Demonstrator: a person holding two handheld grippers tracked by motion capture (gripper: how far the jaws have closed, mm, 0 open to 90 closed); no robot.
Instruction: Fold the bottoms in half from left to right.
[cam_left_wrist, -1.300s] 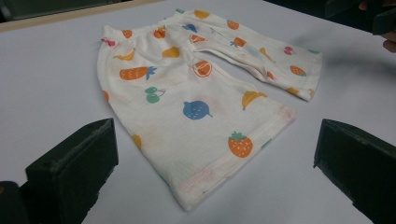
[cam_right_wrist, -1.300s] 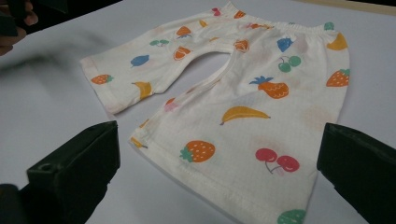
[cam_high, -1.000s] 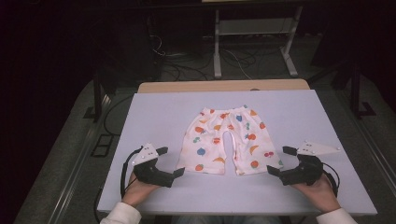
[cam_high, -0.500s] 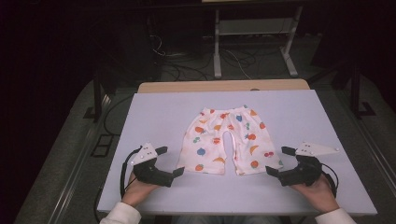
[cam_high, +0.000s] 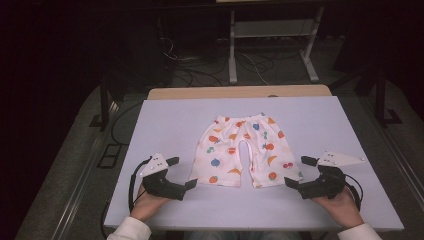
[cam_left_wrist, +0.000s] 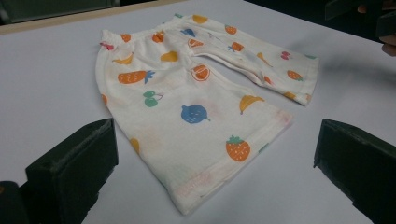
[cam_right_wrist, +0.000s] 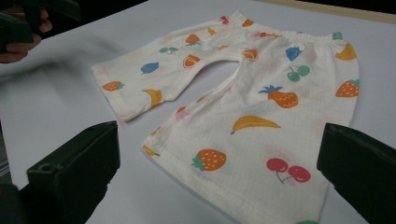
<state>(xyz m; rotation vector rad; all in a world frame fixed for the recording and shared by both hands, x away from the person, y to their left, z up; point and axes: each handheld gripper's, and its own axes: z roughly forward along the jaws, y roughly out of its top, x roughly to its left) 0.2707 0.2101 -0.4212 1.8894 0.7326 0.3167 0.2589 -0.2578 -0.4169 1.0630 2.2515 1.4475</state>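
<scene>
Lying flat mid-table, the shorts face you, your left gripper and right gripper both spread apart near their leg hems

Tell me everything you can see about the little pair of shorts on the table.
The shorts are small, cream-white and look like thin soft cotton, printed with coloured fruit: strawberries, bananas, cherries, a pineapple. They have a gathered waistband and two short stitched-hem legs. They lie flat and spread out near the middle of the pale table, waistband at the far side, leg hems toward the person. The left claw and right claw sit open just outside the hems, not touching them.
</scene>
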